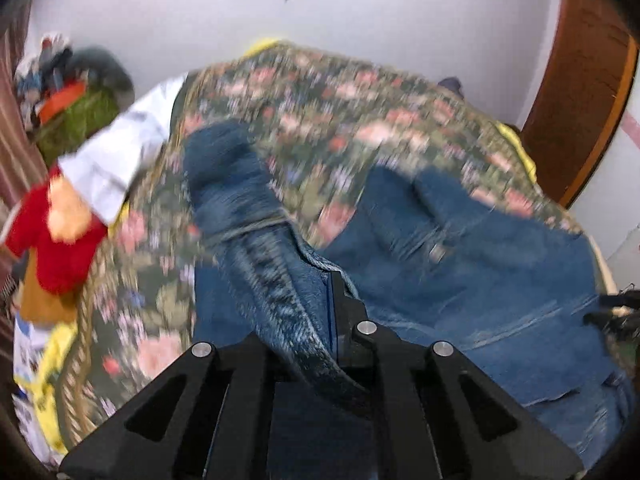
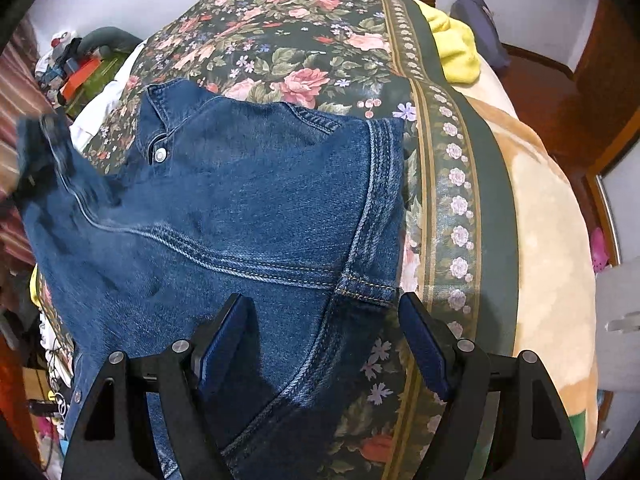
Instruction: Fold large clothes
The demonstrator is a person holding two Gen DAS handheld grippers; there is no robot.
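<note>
Left gripper (image 1: 316,320) is clamped on a bunched sleeve of the denim jacket (image 2: 240,200), which lies on the floral bedspread (image 2: 288,40). Carry the sleeve across flat, keeping it taut. Right gripper (image 2: 324,344), jaws wide apart, hovers over the hem; pin there.

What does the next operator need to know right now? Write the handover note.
Left gripper: shut on a lifted, bunched part of the denim jacket.
Right gripper: open, jaws spread over the jacket's seamed edge, gripping nothing.
Jacket lies spread on the floral bedspread, snap button showing.
Done: no finished fold visible.
Left: probably carry the held part across, then fold and flatten.
</note>
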